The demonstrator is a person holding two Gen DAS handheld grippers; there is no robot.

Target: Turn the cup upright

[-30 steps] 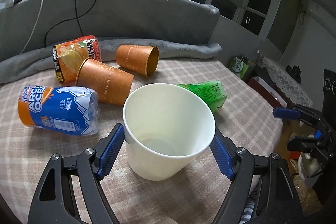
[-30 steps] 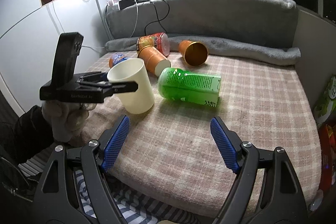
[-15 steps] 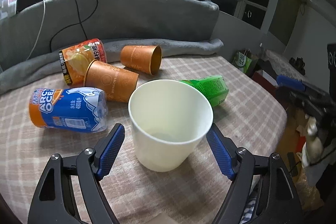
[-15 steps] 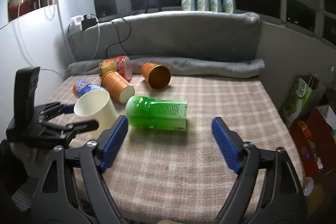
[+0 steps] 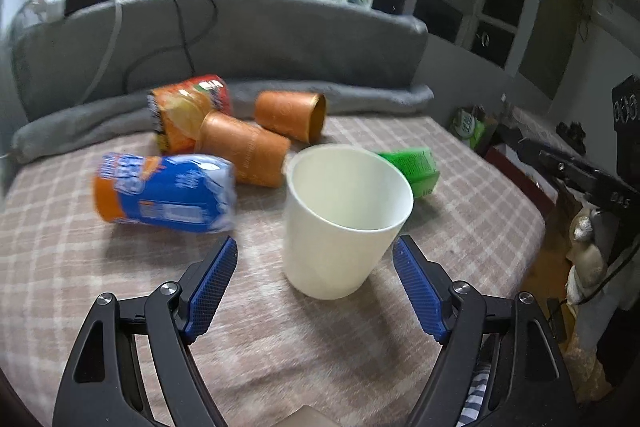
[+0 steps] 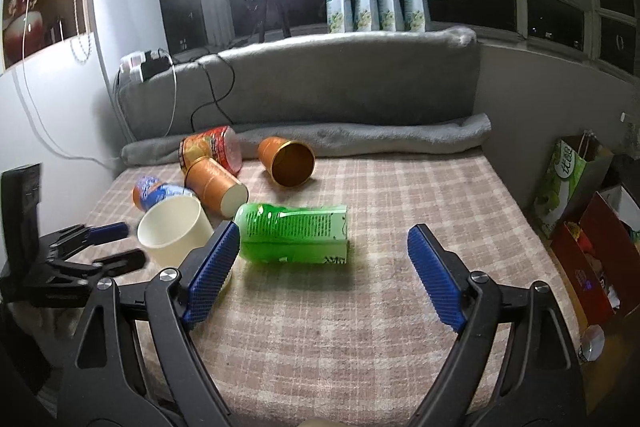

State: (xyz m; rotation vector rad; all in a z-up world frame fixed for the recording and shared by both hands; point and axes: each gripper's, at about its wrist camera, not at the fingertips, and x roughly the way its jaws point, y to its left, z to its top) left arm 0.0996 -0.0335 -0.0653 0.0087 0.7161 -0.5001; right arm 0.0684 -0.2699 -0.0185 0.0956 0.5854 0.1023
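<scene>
Cup: the white cup (image 5: 344, 223) stands upright on the plaid blanket (image 5: 280, 339), mouth up, near the front edge toward the left corner as the right wrist view shows it.
What changed: one second ago the blue pads of our left gripper (image 5: 316, 287) were against the wall of the cup and it leaned a little; now the pads are drawn back, apart from it on both sides, and the cup stands alone.
Meaning for the task: we judge the flip as done for this cup; what remains is only to take the left gripper away without touching the rim.
Look of the cup: plain cream-white paper, wide rim, narrower base, empty inside as far as we see; it seems light and easy to tip over.
Left gripper: released, jaws wide, holding nothing.
Right gripper (image 6: 324, 267): also spread wide and empty, held above the front edge of the blanket, well apart from the cup.
Neighbours: the green bottle (image 6: 292, 233) lies on its side just beside the cup; the blue bottle (image 5: 164, 193) lies on its other side.
Farther back: two orange cups (image 5: 244, 153) and the orange-red bottle (image 5: 188, 111) lie on their sides near the grey cushion (image 5: 240, 39) at the back edge.
</scene>
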